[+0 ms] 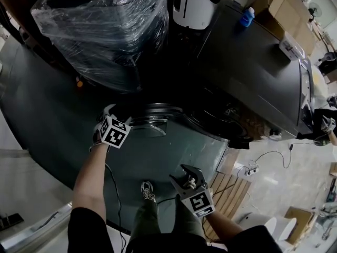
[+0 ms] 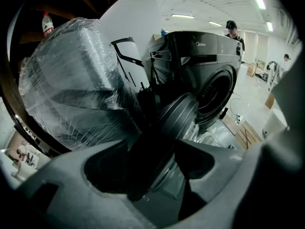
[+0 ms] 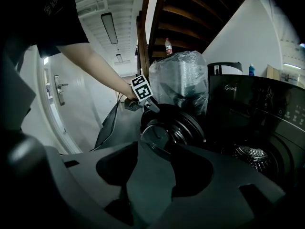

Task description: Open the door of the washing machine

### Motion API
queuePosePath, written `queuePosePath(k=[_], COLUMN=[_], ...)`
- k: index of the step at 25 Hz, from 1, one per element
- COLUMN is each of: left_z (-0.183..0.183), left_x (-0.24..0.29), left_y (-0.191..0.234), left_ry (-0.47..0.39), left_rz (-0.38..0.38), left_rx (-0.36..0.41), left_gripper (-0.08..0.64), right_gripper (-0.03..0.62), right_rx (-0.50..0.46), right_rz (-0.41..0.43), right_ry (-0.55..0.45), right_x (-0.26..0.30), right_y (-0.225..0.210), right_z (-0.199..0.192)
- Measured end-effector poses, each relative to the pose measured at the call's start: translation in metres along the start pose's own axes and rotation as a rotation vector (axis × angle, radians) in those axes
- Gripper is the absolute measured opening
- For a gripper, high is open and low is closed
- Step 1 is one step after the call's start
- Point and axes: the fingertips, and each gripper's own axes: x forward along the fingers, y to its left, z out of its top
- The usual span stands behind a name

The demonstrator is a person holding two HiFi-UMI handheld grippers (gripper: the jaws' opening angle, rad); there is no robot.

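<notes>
door (image 3: 174, 125) of the washing machine (image 1: 253, 73) is swung wide open, sticking out from the front with the drum (image 3: 250, 159) showing behind it. left gripper (image 3: 151, 108) sits right at the door's rim, fingers released and spread wide. right gripper (image 1: 190, 174) hangs well back from it, fingers apart too, nothing in them. plastic-wrapped bundle (image 1: 105, 25) stands just beside the machine.

Left hand-held gripper (image 1: 109, 115) and right hand-held gripper (image 1: 188, 171) both point forward and down, jaws apart.
</notes>
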Motion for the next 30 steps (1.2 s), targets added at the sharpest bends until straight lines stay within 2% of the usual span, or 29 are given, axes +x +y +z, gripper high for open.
queuePosePath(k=[5, 11, 21, 25, 27, 30], left_z=[0.003, 0.013, 0.029, 0.036, 0.035, 0.027], left_x=[-0.001, -0.037, -0.161, -0.215, -0.238, -0.267], left_y=[0.008, -0.014, -0.076, -0.084, -0.087, -0.093], left_ry=[-0.009, -0.134, -0.408, -0.498, -0.52, -0.532], left_rz=[0.071, 0.134, 0.155, 0.173, 0.174, 0.164], left_rx=[-0.042, -0.038, -0.103, -0.121, -0.14, -0.155], left_gripper=[0.304, 0.293, 0.066, 0.028, 0.023, 0.018], right_gripper=[0.224, 0.224, 0.201, 0.156, 0.102, 0.059], right_rx=[0.001, 0.015, 0.01, -0.003, -0.007, -0.016], right_rz=[0.0, -0.027, -0.1, -0.134, -0.159, -0.19], right_ry=[0.0, -0.013, -0.089, -0.123, -0.147, -0.173], right_x=[-0.003, -0.012, -0.037, -0.047, -0.054, -0.064], right_y=[-0.001, -0.001, 0.017, 0.03, 0.037, 0.049], right_z=[0.003, 0.012, 0.045, 0.063, 0.073, 0.089])
